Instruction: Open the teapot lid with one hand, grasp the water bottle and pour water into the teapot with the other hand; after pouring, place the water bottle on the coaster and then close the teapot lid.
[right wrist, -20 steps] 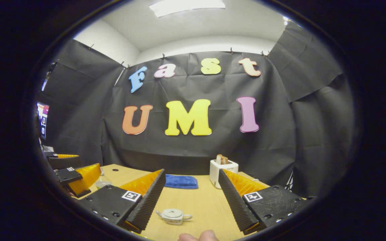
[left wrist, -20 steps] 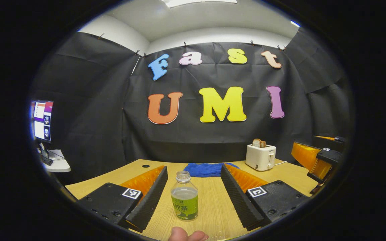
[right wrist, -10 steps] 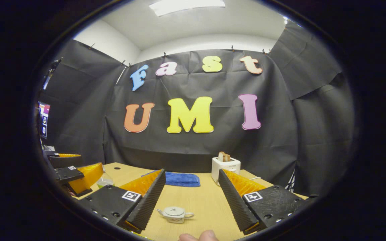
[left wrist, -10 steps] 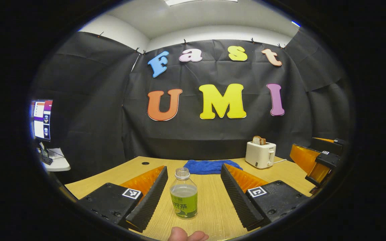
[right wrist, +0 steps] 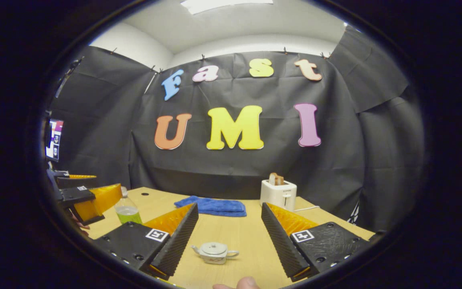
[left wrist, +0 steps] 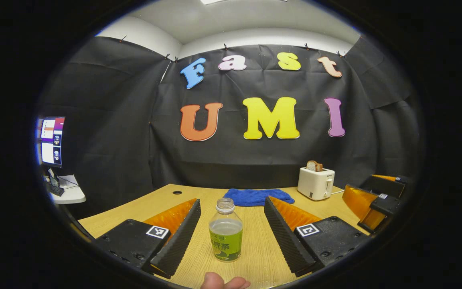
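While both tools gape, bottle [left wrist: 225, 235] and teapot [right wrist: 215, 253] stand untouched between fingers.

- A white toaster [left wrist: 316, 183] with bread [left wrist: 314, 165] in its slot stood at the far side of my wooden table [left wrist: 251, 245].
- A blue towel [left wrist: 258, 197] lay near it.
- A monitor [left wrist: 49, 141] glowed off to the side.
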Demonstrator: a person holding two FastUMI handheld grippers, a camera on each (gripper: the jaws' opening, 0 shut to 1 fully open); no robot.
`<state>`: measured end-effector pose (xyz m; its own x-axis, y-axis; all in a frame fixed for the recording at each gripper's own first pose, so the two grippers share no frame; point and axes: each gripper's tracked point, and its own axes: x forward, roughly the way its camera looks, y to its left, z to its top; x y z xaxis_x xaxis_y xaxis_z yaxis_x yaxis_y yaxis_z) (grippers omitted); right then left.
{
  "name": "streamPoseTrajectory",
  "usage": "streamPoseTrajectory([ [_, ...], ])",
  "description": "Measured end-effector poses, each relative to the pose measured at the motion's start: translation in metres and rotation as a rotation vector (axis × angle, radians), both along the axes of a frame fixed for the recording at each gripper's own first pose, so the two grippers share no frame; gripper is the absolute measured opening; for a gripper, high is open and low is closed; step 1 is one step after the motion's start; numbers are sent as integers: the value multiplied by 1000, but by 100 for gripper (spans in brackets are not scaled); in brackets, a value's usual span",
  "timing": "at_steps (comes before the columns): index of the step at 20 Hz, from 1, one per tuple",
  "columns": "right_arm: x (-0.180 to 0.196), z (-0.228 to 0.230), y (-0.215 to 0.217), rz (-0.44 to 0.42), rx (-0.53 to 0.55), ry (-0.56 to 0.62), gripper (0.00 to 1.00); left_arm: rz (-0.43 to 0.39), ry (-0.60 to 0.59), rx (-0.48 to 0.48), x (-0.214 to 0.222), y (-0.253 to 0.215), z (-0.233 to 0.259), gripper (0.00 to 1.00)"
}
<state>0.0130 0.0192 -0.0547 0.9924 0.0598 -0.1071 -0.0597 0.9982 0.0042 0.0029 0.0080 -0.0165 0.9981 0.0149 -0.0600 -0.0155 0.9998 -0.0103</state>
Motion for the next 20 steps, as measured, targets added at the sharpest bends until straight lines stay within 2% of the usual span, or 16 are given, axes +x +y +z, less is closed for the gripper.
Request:
streamPoseTrajectory([
  [5, 13, -40, 10, 16, -14, 65, 98, 8, 1, 4, 1, 3, -1, 99],
  [12, 39, -85, 14, 8, -28, 142, 95, 30, 5, -9, 2, 14, -2, 99],
  [14, 47, -95, 18, 11, -54, 155, 98, 38, 1, -17, 1, 19, 0, 99],
  [18, 58, -111, 28, 34, -72, 191, 92, 51, 4, -25, 2, 26, -1, 99],
  [19, 59, -115, 29, 42, -72, 202, 84, 52, 5, -27, 2, 27, -1, 99],
  [20, 61, -119, 31, 48, -69, 217, 80, 54, 6, -28, 2, 28, -1, 99],
])
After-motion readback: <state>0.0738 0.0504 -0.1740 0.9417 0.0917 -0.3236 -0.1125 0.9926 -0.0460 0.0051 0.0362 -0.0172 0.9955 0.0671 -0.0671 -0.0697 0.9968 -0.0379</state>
